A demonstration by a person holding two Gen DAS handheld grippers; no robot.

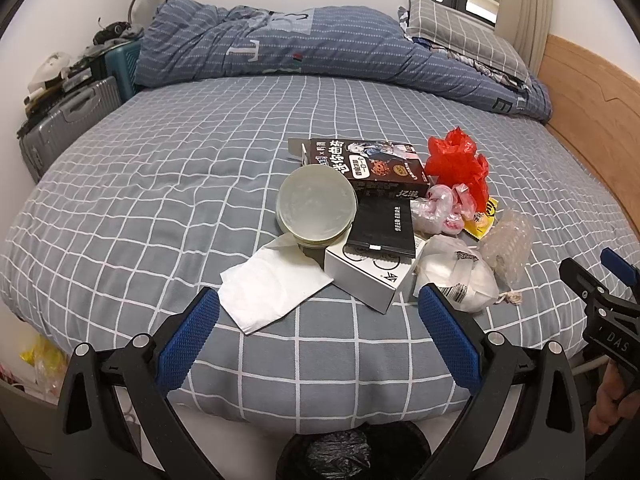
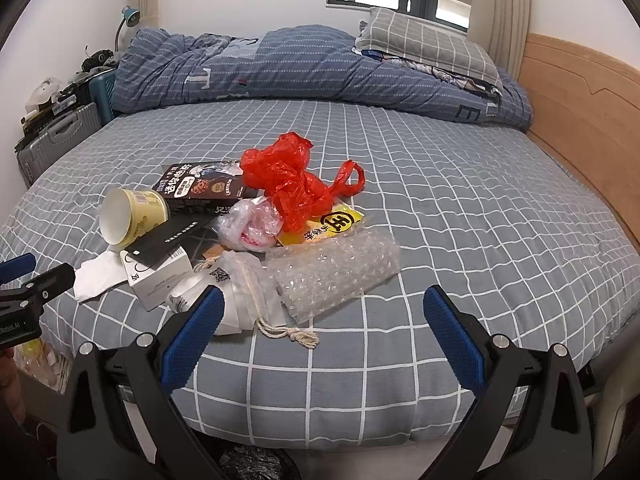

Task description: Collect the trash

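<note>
A heap of trash lies on the checked bed near its front edge. It holds a white tissue (image 1: 272,286), a yellow paper cup (image 1: 316,208) on its side, a white box (image 1: 370,276), a black snack box (image 1: 362,164), a red plastic bag (image 2: 296,182), bubble wrap (image 2: 334,272) and a white drawstring pouch (image 1: 460,274). My left gripper (image 1: 320,300) hovers open just short of the tissue and white box. Beside the bubble wrap, my right gripper (image 2: 324,300) hangs open and holds nothing. A bin with a black liner (image 1: 344,454) stands below the bed edge.
A folded blue quilt (image 1: 320,40) and a checked pillow (image 1: 456,28) lie at the far side of the bed. A wooden headboard (image 2: 580,104) runs along the right. A grey suitcase (image 1: 68,120) and clutter stand at the left wall.
</note>
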